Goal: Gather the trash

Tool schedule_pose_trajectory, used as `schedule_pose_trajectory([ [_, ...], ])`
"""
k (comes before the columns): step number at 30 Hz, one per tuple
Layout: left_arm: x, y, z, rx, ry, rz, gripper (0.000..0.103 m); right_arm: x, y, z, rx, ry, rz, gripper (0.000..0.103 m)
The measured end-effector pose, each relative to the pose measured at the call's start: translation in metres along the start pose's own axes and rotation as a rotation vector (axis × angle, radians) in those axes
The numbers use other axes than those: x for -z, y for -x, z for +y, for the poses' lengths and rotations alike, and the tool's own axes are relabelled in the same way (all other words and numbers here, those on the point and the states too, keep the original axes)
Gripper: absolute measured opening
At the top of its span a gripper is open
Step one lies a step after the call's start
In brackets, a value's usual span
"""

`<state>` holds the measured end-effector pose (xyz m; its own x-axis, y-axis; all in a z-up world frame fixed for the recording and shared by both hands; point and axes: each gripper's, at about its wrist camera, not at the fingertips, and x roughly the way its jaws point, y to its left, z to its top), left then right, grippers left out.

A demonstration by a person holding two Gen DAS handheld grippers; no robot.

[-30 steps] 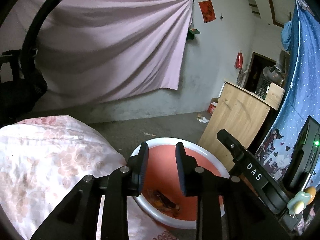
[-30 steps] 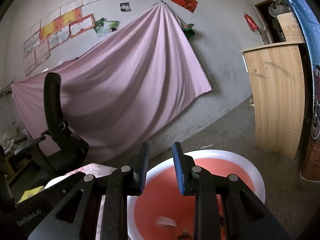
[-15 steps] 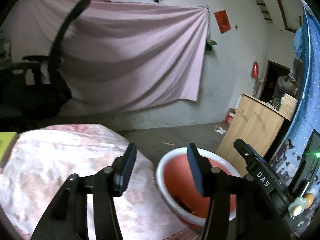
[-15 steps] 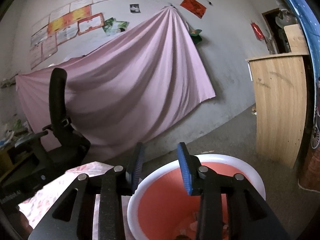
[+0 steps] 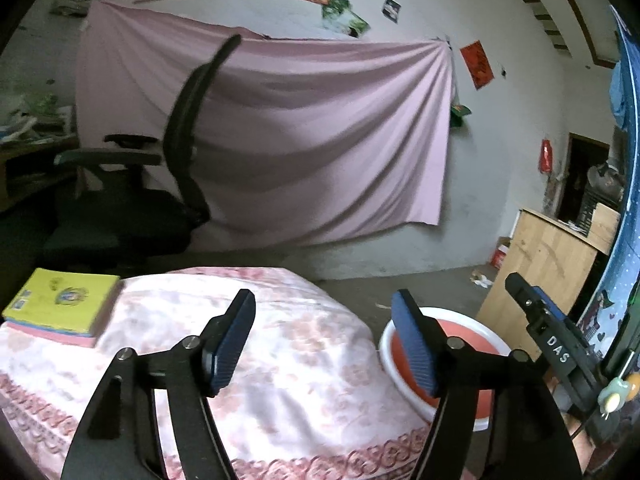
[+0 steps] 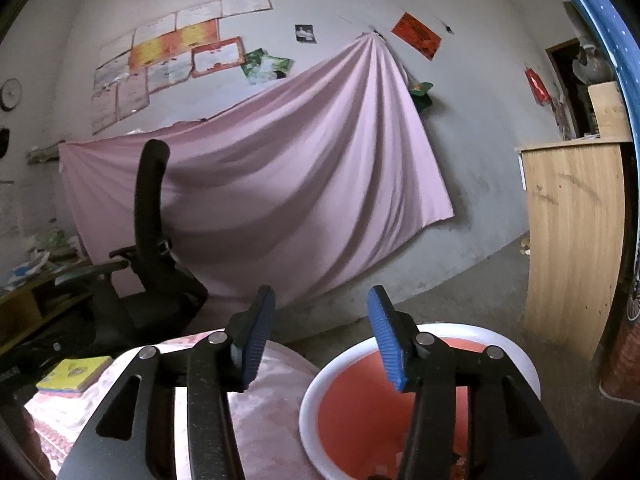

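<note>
Glossy plastic basin [image 6: 516, 354], matt floral cloth cover [image 5: 320, 360], pale wood cabinet [image 6: 576, 240], rough concrete floor [image 6: 472, 304].

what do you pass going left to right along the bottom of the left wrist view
yellow book → floral tablecloth → red basin → right gripper → wooden cabinet

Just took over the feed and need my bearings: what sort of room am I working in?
Probably a lived-in bedroom or study at home: a floral-covered bed or table with books, an office chair, and certificates pinned on the wall.
</note>
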<state>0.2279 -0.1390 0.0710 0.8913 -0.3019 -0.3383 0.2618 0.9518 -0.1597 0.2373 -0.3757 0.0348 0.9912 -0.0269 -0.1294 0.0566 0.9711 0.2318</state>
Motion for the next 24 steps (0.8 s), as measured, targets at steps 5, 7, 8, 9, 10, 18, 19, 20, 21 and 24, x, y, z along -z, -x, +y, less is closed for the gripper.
schedule_pose_trajectory([
  [5,0.007,0.031,0.018,-0.050,0.015,-0.036,0.081,0.001,0.017,0.017,-0.050,0.010,-0.028,0.072],
  [7,0.010,0.044,0.026,-0.070,0.026,-0.042,0.082,0.006,0.024,0.025,-0.069,0.015,-0.019,0.073],
  [8,0.009,0.048,0.029,-0.076,0.033,-0.044,0.082,0.008,0.027,0.029,-0.079,0.017,-0.015,0.073],
  [9,0.011,0.054,0.033,-0.085,0.041,-0.050,0.083,0.010,0.032,0.034,-0.091,0.025,-0.014,0.074],
  [10,0.013,0.061,0.037,-0.096,0.049,-0.059,0.084,0.011,0.036,0.038,-0.098,0.033,-0.017,0.075],
  [18,0.031,0.104,0.055,-0.159,0.054,-0.074,0.089,0.022,0.075,0.068,-0.176,0.070,-0.069,0.091],
  [19,0.034,0.110,0.058,-0.168,0.056,-0.077,0.099,0.023,0.080,0.071,-0.183,0.073,-0.076,0.094],
  [20,0.037,0.118,0.060,-0.178,0.061,-0.089,0.102,0.024,0.085,0.074,-0.193,0.076,-0.083,0.097],
  [21,0.041,0.125,0.062,-0.184,0.068,-0.107,0.102,0.024,0.090,0.076,-0.200,0.078,-0.090,0.099],
  [24,0.050,0.141,0.067,-0.192,0.077,-0.117,0.102,0.028,0.105,0.084,-0.223,0.089,-0.111,0.103],
])
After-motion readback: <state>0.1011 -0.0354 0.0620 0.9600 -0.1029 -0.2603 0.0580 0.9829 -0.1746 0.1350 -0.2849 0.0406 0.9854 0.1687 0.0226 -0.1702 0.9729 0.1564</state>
